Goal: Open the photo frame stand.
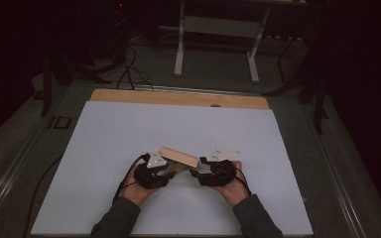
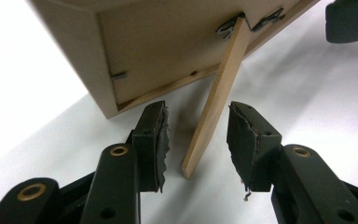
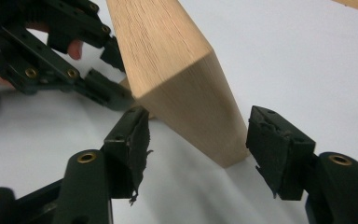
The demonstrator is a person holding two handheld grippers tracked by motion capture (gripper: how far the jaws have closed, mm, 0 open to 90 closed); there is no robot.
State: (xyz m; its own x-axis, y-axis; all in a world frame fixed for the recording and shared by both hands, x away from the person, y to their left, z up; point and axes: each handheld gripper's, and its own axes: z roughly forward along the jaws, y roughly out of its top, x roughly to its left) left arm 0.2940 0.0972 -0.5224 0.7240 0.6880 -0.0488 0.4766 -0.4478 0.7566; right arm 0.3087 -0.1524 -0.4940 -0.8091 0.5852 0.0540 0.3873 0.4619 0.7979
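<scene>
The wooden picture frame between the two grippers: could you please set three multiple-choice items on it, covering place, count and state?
1. Where does the wooden frame stand?
A. on the white table
B. on the floor
C. on a shelf

2. How many grippers are at the frame?
A. one
B. two
C. three

3. How do the left gripper's jaws stand around the stand leg?
A. clamped on it
B. open, either side of it
C. far from it

A: the high view shows it on the white surface.
B: the left gripper and right gripper flank it.
B: gaps show on both sides.
</scene>
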